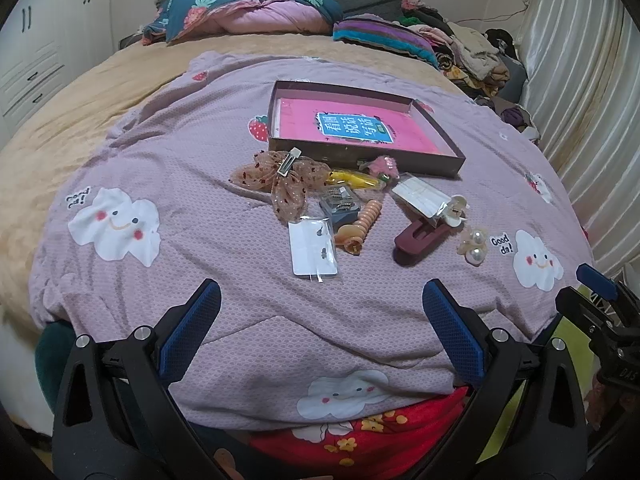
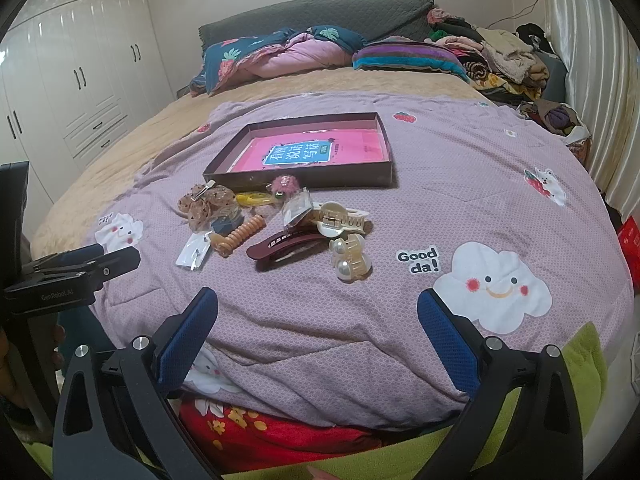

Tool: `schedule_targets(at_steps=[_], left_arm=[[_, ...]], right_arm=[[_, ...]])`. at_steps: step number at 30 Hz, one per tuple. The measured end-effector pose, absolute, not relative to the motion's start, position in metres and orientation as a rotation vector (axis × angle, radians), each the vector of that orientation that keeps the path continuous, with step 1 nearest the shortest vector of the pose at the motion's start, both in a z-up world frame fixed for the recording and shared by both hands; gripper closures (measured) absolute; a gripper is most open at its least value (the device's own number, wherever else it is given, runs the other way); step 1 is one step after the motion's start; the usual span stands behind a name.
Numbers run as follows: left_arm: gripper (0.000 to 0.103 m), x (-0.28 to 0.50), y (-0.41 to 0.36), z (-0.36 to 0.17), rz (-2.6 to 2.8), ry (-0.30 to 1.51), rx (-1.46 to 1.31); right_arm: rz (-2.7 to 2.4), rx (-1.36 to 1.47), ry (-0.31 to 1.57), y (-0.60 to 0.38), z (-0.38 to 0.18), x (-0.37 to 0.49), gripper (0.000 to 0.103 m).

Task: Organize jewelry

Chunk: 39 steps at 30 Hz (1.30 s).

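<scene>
Across the middle of both frames, the jewelry lies scattered on the purple quilt (image 1: pixel 224 264) of the bed, just in front of the shallow box (image 1: pixel 440 148), which holds only a pink book (image 1: pixel 352 126). Both grippers hover low at the near edge, fingers spread wide and empty: the left gripper (image 1: pixel 320 330) faces the carded earrings (image 1: pixel 314 250), the right gripper (image 2: pixel 318 336) faces the pearl clip (image 2: pixel 350 260) and maroon clip (image 2: pixel 284 246). Sorting looks not yet begun. I would start with the nearest, stiffest piece; close across the pearl clip's narrow body, lift clear, and avoid snagging the quilt or dragging the neighbouring white claw clip (image 2: pixel 340 218).
</scene>
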<state>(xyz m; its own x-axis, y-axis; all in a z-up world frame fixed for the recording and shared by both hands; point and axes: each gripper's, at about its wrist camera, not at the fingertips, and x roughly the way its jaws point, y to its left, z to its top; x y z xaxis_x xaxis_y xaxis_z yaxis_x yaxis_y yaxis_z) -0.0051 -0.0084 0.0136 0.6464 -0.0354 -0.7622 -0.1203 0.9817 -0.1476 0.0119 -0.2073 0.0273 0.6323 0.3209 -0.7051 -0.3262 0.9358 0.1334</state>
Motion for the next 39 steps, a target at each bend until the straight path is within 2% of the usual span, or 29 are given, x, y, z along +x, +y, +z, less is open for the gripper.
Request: schedule_targets(at_steps=[14, 39], left_arm=[[0.008, -0.002, -0.008, 0.011, 0.051, 0.867, -0.179], [0.008, 0.043, 0.045, 0.006, 0.165, 0.877, -0.228]], right_arm=[[0.366, 0.002, 0.81, -0.209, 0.027, 0.017, 0.004], [0.439, -0.086, 0.811, -0.166, 0.035, 0.099, 0.004]])
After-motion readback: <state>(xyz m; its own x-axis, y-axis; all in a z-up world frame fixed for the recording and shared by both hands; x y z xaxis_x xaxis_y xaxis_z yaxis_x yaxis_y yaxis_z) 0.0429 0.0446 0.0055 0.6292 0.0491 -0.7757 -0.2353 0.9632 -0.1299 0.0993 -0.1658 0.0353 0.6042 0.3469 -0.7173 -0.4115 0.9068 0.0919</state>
